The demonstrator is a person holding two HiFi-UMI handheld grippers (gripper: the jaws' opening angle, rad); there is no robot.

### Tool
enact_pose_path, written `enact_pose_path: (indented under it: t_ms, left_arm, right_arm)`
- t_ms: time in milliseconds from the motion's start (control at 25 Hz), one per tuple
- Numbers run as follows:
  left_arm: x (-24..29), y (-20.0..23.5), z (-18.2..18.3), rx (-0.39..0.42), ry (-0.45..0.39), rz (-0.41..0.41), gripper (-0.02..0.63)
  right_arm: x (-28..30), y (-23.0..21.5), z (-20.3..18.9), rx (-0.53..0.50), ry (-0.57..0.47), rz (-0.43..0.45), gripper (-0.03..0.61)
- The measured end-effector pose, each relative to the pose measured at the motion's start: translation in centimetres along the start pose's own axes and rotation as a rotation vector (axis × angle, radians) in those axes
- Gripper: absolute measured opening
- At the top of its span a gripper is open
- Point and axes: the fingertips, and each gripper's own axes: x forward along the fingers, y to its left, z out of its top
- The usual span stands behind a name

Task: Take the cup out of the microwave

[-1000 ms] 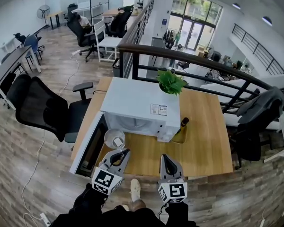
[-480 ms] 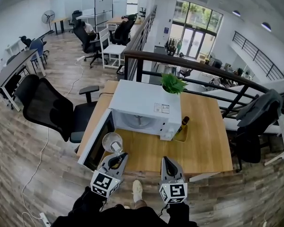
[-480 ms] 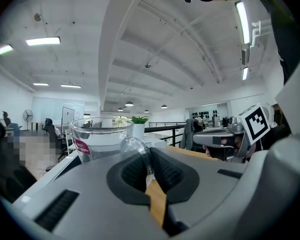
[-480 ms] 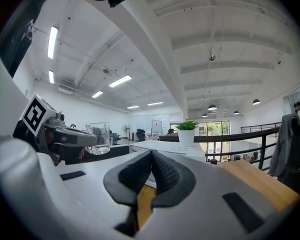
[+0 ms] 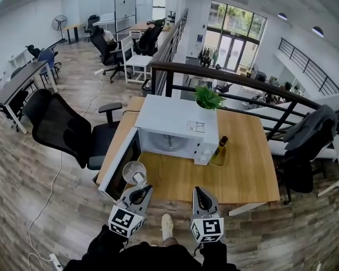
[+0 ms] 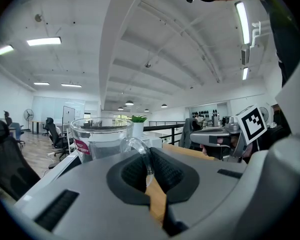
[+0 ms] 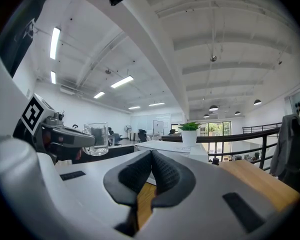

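My left gripper (image 5: 140, 191) is clamped tight on the curved glass handle (image 6: 135, 147) of the cup (image 5: 134, 172), a clear glass mug with a small red label, so the mug's body stands upright just ahead of the jaws; gripping by the handle keeps the pads off the slick round wall and the rim level. The mug is already outside the microwave (image 5: 178, 127), out in front of the dark cavity and to this gripper's upper left, and I judge it is carried in the air, not set down. The microwave door (image 5: 117, 174) stands swung open just left of the mug, so it is the nearest thing I could knock. My right gripper (image 5: 199, 193) hangs beside the left one with its jaws together on nothing, level and clear of the mug, probably kept back as a spare. Ahead of both grippers lies the bare wooden table (image 5: 243, 171); a dark bottle (image 5: 220, 147) stands against the microwave's right side, a potted plant (image 5: 207, 98) rises behind it, a black office chair (image 5: 62, 130) sits off to the left, and a dark railing (image 5: 243, 77) runs beyond the table
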Motion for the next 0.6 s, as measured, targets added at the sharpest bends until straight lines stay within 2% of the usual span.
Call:
enact_pose_path:
  t_ms: [600]
  left_arm:
    - [-0.33,0.02,-0.25,-0.010,-0.002,0.005,0.025]
  right_arm:
    - [0.03,0.83,0.02,-0.010,0.003,0.018,0.014]
